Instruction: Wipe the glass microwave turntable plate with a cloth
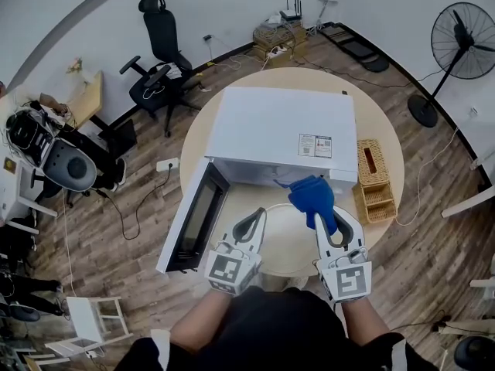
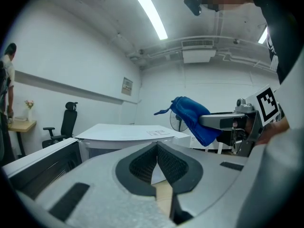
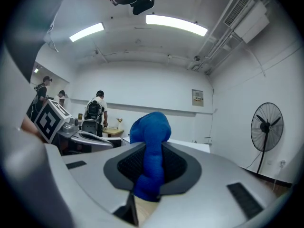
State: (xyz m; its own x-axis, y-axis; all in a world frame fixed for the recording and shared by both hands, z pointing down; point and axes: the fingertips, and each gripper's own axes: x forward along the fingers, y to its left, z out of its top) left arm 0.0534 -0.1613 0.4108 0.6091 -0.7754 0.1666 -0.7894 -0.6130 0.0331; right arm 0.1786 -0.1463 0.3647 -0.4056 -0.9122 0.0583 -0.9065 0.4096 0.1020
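The glass turntable plate [image 1: 288,246] lies pale and round on the table in front of the white microwave [image 1: 278,134]. A bunched blue cloth [image 1: 312,195] sticks out of my right gripper [image 1: 323,221], which is shut on it and hangs over the plate's right part. The cloth [image 3: 151,148] fills the jaws in the right gripper view. My left gripper [image 1: 258,213] is shut at the plate's left rim; nothing shows between its jaws [image 2: 156,148]. Whether it touches the plate I cannot tell. From the left gripper view the cloth [image 2: 192,115] hangs in the air to the right.
The microwave door [image 1: 193,219] stands open to the left of the plate. A wicker basket [image 1: 373,180] sits on the round table [image 1: 387,134] to the right. A standing fan [image 1: 462,43] and an office chair [image 1: 158,60] are on the floor. People [image 3: 95,110] stand far off.
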